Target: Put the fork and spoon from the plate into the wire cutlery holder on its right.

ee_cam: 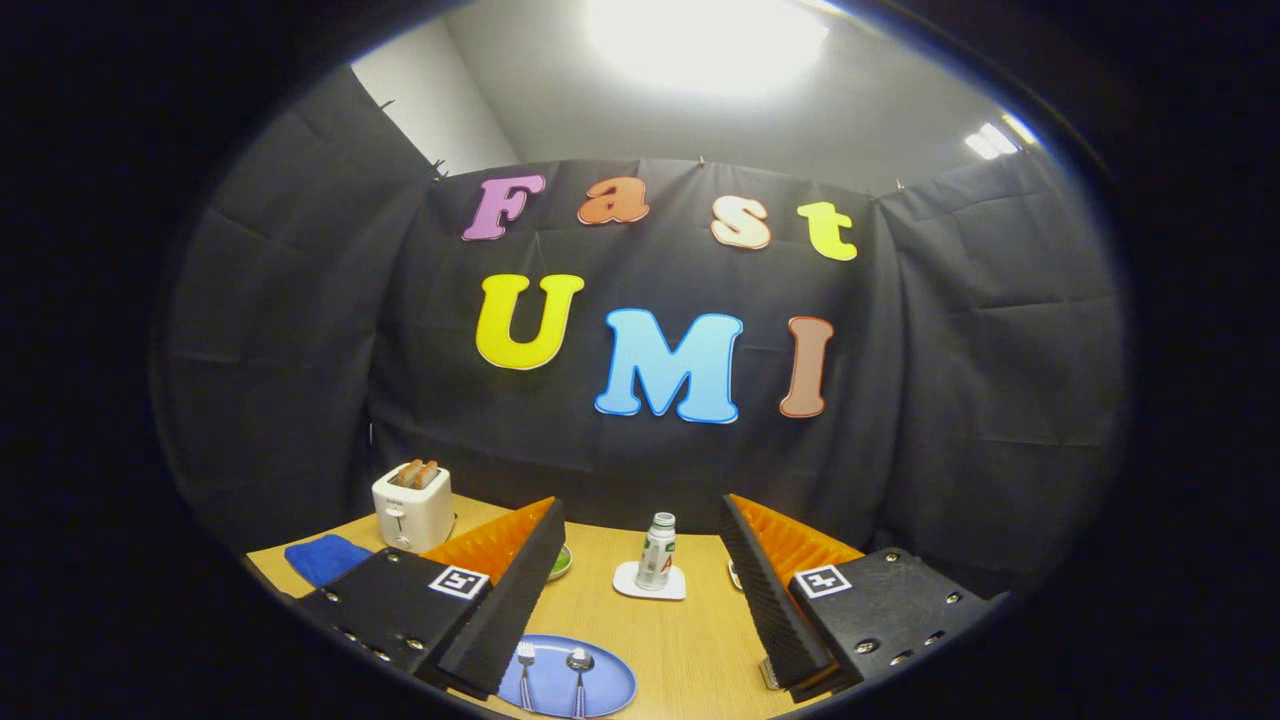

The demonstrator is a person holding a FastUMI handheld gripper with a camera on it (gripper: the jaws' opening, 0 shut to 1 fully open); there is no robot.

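And here we are, looking out low over the tabletop (690, 640) with the tongs (640, 600) spread wide and holding nothing, both fingers apart with bare wood between them. Down by the left finger sits the blue plate (610, 690), and on it the fork (525, 672) and the spoon (579, 676) lie side by side, handles toward us, heads pointing away, the fork to the left. So both pieces are on the plate right now, and by my reckoning the whole job of carrying them across remains to be done. The wire cutlery holder is hard to make out; a bit of metal peeks out just under the right finger, but I cannot say for sure that is it. Farther off, between the fingers, a small bottle (657, 551) stands on a white coaster (650, 583), with a toaster (412, 508) and a blue cloth (325, 557) beyond the left finger.
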